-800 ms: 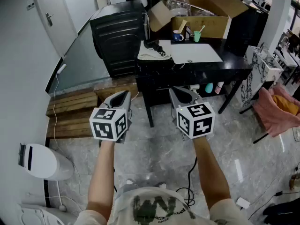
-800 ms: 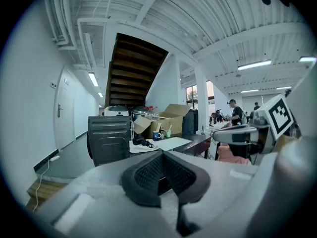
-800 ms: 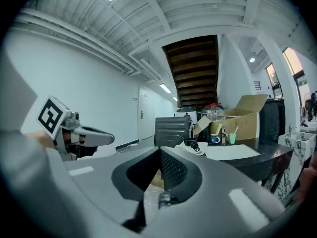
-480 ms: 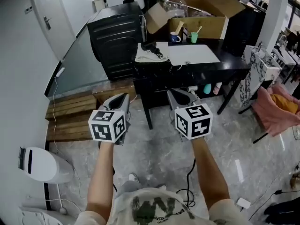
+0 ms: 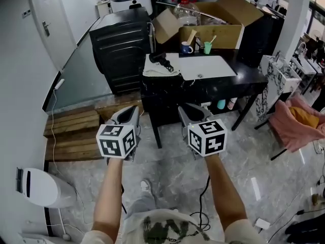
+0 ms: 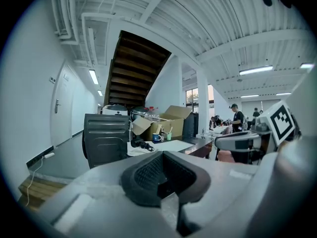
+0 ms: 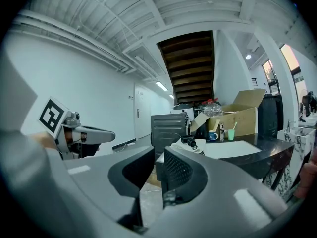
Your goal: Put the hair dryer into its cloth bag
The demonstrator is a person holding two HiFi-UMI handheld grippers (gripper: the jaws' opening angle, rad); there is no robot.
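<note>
Jaws: left gripper [image 5: 131,111] shut, empty; right gripper [image 5: 187,110] open a crack, empty. Hair dryer [image 5: 162,61] lies on its cloth bag [image 5: 154,71] on the black table [image 5: 238,78], well ahead. Close in and open both before you reach.

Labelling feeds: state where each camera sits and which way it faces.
Head view: on the person's head, facing steeply down at the black table; both forearms, left gripper and right gripper show.
Left gripper view: rides that gripper, looks along its shut jaws toward the table; right gripper at right.
Right gripper view: rides that gripper, along slightly parted empty jaws; left gripper at left.
Shared: all see the hair dryer.
</note>
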